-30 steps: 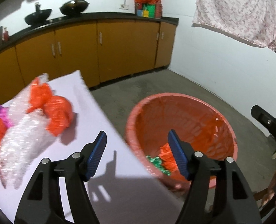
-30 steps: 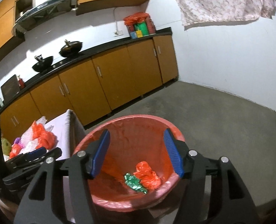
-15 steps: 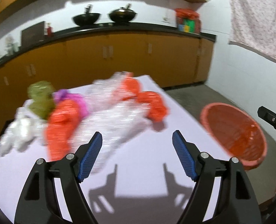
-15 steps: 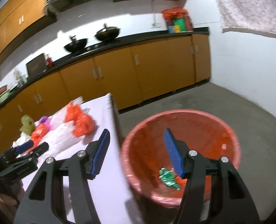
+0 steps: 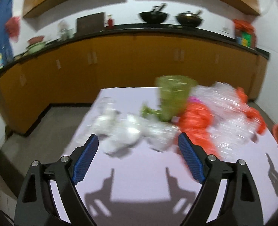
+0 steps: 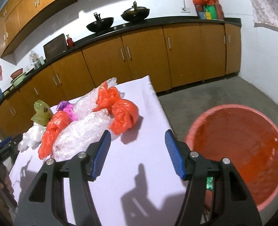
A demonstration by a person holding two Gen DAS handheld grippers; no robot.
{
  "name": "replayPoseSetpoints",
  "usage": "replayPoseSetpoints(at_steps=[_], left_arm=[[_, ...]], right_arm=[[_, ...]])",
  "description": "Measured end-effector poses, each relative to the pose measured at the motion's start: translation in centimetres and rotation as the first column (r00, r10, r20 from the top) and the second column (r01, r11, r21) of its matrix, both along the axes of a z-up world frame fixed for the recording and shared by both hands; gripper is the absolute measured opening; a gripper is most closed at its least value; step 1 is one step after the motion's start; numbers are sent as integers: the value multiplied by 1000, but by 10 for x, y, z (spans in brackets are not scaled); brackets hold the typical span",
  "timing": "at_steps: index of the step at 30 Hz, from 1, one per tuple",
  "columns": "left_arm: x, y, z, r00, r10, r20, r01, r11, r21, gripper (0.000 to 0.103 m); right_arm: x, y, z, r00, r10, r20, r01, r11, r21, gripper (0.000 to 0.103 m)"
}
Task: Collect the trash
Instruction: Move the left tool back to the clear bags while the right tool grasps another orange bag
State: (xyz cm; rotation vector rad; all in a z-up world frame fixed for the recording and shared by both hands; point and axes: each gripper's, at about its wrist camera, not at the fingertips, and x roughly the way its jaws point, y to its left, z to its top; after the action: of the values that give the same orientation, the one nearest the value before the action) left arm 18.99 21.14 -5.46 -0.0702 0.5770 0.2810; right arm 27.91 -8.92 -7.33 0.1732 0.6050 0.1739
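Both my tongs have swung off the red bin point(image 6: 238, 150), now at the right edge of the right view, and face the table point(image 5: 139, 169) again. My left tongs point(image 5: 137, 160) are empty, jaws opening toward the white plastic wad point(image 5: 120, 131) at frame centre. My right tongs point(image 6: 138, 152) stand apart, empty, below the orange bag point(image 6: 123, 118). A new pickup begins
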Motion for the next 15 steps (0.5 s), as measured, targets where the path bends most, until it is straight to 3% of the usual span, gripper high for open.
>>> replayPoseSetpoints(at_steps=[8,15], left_arm=[[35,80,-23,990,102,-99,-106,994,-37,86],[56,93,-39,984,75,-160,-82,996,-37,86]], right_arm=[[48,25,-16,999,-2,-43,2,1000,3,55],[76,36,-28,997,7,-81,-6,1000,16,54]])
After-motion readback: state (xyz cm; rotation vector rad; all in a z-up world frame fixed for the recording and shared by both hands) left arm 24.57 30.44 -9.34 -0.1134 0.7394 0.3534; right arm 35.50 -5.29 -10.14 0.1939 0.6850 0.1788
